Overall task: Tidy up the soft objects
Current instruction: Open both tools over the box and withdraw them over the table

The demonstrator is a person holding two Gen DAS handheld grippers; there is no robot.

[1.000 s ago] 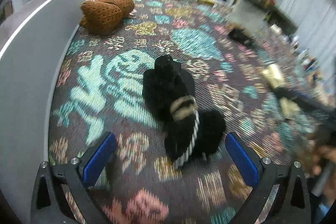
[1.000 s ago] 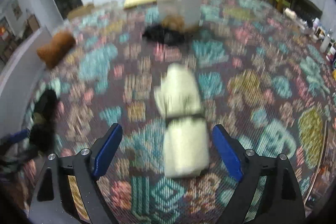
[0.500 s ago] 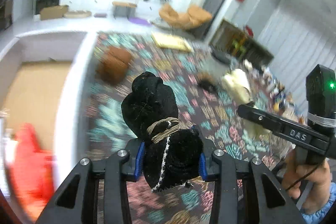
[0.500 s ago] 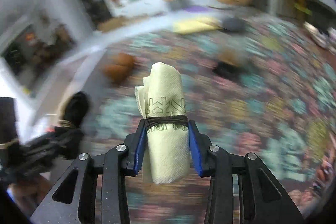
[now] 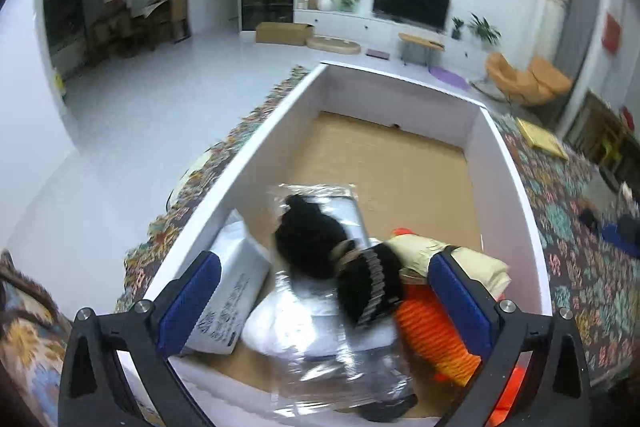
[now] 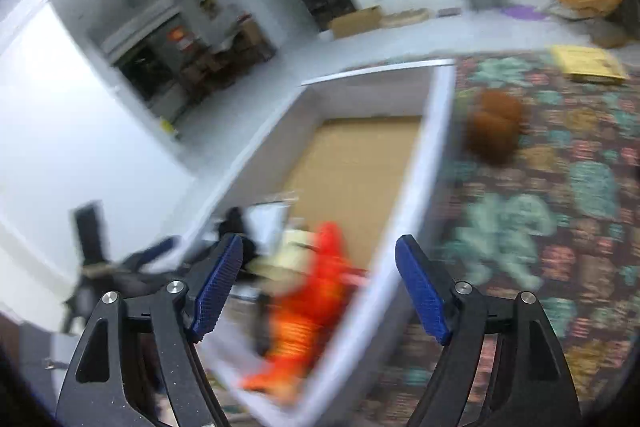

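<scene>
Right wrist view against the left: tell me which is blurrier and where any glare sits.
Right wrist view: heavy motion smear; the white box, orange toy and rug streak, while the right tongs stay crisp. Left wrist view: mostly sharp, with glare on the clear plastic bag and slight blur on the black bundle.

The left gripper (image 5: 324,301) fills the bottom of the frame, its blue pads (image 5: 188,301) spread wide with nothing between them. Beyond them, at centre, sits a white box (image 5: 516,195) with a brown floor. Its near end holds a black bundle (image 5: 340,261) tied with cord, lying on clear plastic packets (image 5: 340,355). A cream roll (image 5: 476,265) touches the bundle's right end, over an orange knit (image 5: 434,335). A white pack (image 5: 232,291) leans at lower left. Patterned rug (image 5: 576,227) runs along the right.
</scene>
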